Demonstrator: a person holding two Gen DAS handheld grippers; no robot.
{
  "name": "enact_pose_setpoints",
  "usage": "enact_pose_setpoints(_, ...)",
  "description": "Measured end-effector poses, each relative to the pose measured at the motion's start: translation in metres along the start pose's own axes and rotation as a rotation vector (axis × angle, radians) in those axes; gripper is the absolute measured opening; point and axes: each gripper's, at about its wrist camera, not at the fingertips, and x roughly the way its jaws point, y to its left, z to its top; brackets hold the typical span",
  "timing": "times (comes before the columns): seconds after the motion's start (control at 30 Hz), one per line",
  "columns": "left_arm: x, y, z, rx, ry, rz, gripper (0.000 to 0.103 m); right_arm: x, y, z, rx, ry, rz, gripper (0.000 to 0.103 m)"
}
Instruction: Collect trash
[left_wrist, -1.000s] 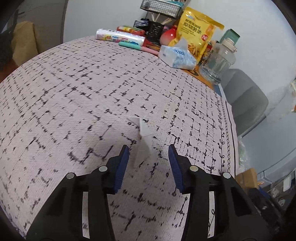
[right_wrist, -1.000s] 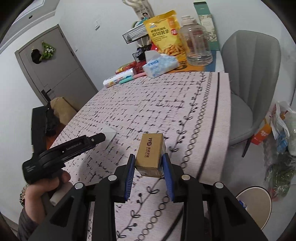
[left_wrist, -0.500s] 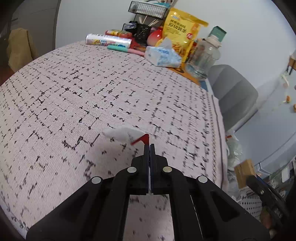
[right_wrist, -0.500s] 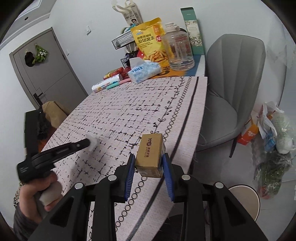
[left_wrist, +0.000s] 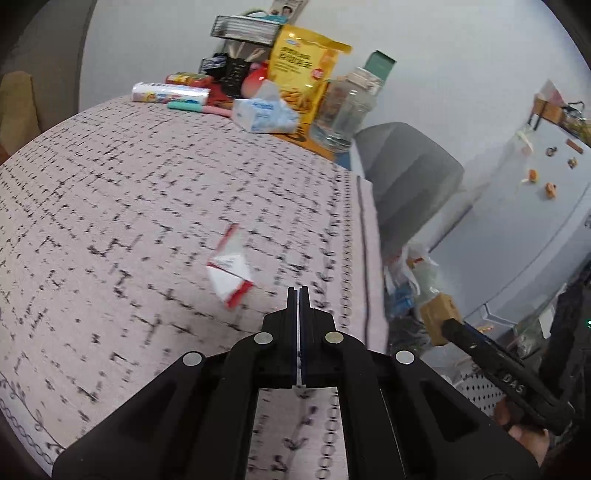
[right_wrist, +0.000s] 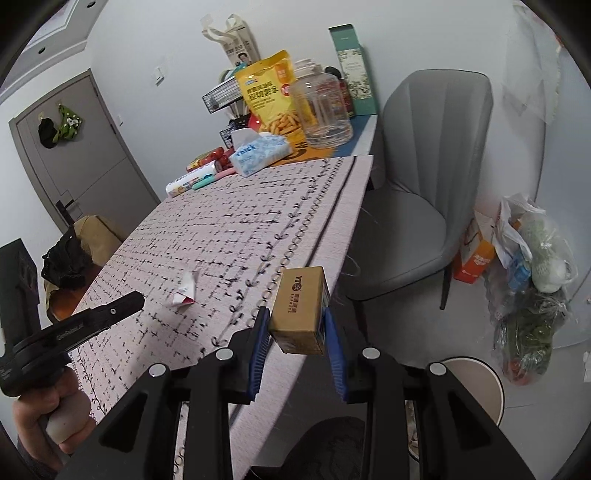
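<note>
The counter now takes up less of the right view, its edge and the floor bin closer. The right hand-held gripper clamps a cardboard box beyond that edge. The left hand-held gripper, open a second ago, is fully closed and empty; the wrapper lies loose on the counter just ahead.

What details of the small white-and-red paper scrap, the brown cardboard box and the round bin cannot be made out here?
- White-and-red paper scrap: print unreadable, motion blur in left wrist view; too small in right wrist view.
- Brown cardboard box: sides covered by right gripper pads.
- Round white bin: contents hidden by the gripper body.
</note>
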Motion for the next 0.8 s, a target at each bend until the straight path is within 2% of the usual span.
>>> enact_pose_setpoints(0.4, 0.025, -0.064, -0.018, 0.076, 0.061, -0.087, 0.002, -0.017, -0.054, -0.016, 0.080, -0.006, -0.054, 0.030)
enact_pose_setpoints(0.8, 0.079, -0.132, -0.048, 0.170, 0.182, -0.124, 0.002, -0.010, -0.137, -0.041, 0.208, 0.042, -0.134, 0.030)
